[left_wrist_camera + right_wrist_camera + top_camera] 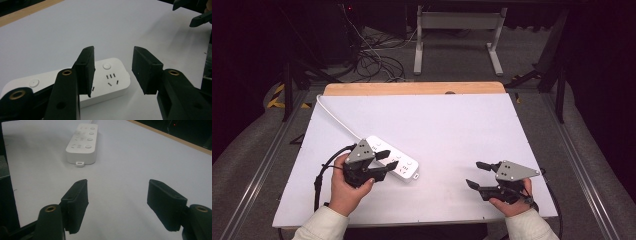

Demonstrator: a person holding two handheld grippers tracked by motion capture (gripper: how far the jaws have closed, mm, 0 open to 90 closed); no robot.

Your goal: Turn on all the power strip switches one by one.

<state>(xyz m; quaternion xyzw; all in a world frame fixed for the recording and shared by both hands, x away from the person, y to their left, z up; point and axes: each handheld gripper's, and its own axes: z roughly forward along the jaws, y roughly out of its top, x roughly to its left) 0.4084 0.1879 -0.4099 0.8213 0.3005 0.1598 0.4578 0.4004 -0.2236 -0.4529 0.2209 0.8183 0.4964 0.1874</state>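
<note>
White power strip (pixel 393 160) lying at the left of the white table (pixel 452 130), the left gripper (pixel 387 162) poised over its near end with jaws spread wide, the right gripper (pixel 477 175) likewise wide, well apart, holding nothing.

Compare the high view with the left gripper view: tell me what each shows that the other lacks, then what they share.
High view alone: the power strip's white cord running toward the table's far left, the person's left hand, the floor cables beyond the table.
Left gripper view alone: the socket slots and a round button up close, between the jaws of the open left claw.
Both: the white power strip, the white table surface, the right claw, open.
</note>
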